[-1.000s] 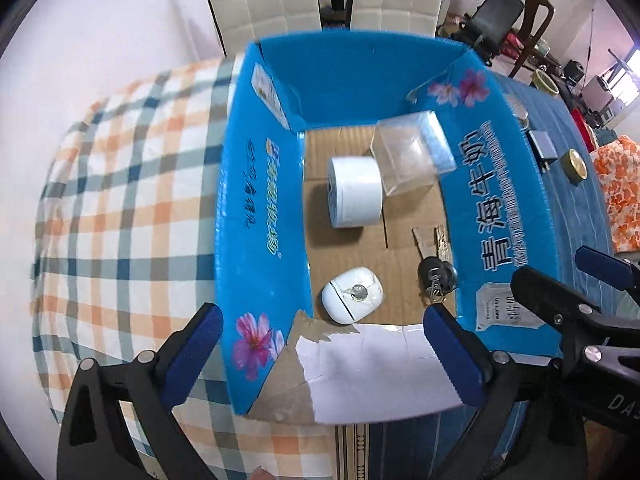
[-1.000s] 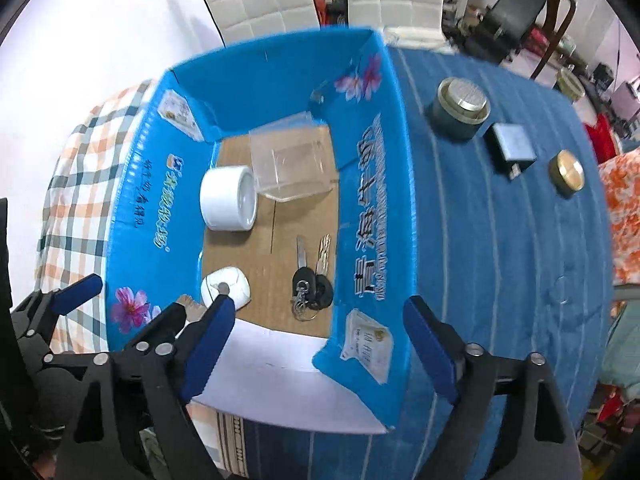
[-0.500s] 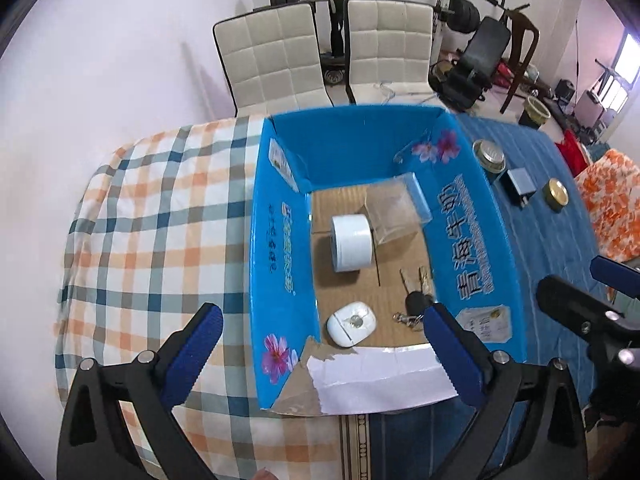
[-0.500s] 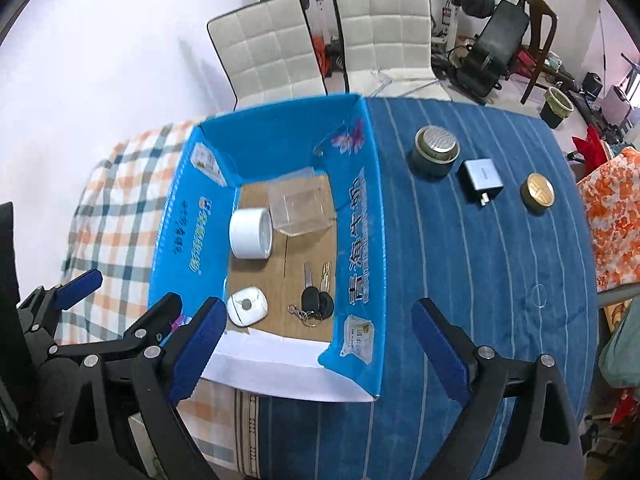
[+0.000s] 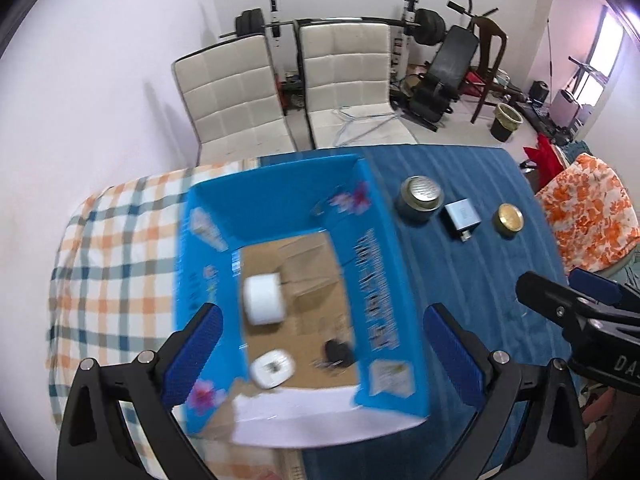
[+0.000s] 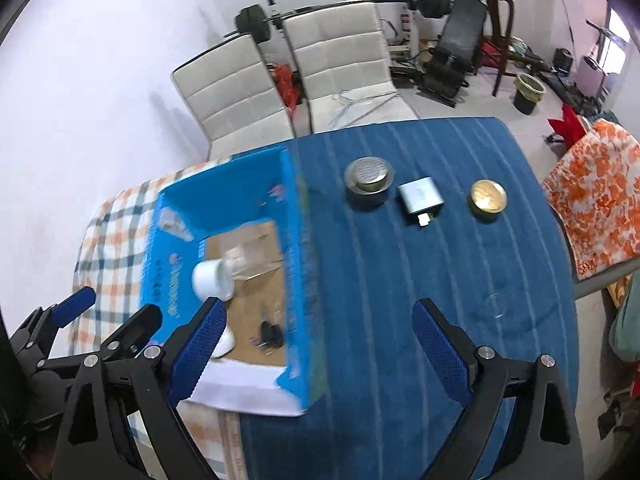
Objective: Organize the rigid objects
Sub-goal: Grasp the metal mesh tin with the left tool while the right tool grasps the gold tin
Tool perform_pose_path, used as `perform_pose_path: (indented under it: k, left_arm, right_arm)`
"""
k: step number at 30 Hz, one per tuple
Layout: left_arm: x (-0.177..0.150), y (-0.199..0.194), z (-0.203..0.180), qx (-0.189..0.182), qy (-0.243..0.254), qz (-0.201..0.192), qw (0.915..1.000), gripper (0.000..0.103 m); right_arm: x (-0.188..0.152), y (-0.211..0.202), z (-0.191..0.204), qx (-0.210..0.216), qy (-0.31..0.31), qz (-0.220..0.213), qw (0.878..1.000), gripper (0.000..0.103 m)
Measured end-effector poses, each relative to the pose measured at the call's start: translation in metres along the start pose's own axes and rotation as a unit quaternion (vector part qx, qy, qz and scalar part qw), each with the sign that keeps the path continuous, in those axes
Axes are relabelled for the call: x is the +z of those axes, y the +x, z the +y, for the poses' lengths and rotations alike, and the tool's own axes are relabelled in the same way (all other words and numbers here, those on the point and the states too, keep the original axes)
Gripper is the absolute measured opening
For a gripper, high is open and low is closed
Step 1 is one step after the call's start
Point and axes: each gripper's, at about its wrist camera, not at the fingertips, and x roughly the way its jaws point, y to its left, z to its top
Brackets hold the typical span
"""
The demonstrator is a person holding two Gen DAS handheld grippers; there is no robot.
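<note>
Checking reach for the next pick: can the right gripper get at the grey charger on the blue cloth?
Probably yes: the right gripper is open and empty, and the grey charger lies clear between two tins.

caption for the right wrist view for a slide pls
Open right gripper above the blue cloth, with a tin, grey adapter and gold lid outside the blue box.
</note>
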Motion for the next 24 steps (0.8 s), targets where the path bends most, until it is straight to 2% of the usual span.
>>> perform_pose_path:
  k: [5, 12, 18, 24]
  left_arm:
    - [0.037, 0.04, -0.057, -0.029, 0.008, 0.026, 0.9992, 0.103]
    - [0.092, 0.121, -0.111, -0.032, 0.018, 0.067, 0.9971, 0.103]
    - [0.125, 0.198, -0.124, -0.02, 0.004, 0.109, 0.9938, 0.103]
    - [0.136, 0.255, -0.129, -0.01, 0.006, 0.151, 0.9885, 0.103]
  right_arm:
    - [0.03, 0.014, -0.072, -0.016, 0.042, 0.008, 0.999, 0.096]
    - [0.073, 0.063, -0.179, -0.034, 0.117, 0.043, 0.992, 0.096]
    - [0.101, 0.118, -0.248, -0.045, 0.175, 0.073, 0.981, 0.096]
    - [0.125, 0.187, -0.288, -0.063, 0.2, 0.108, 0.972, 0.096]
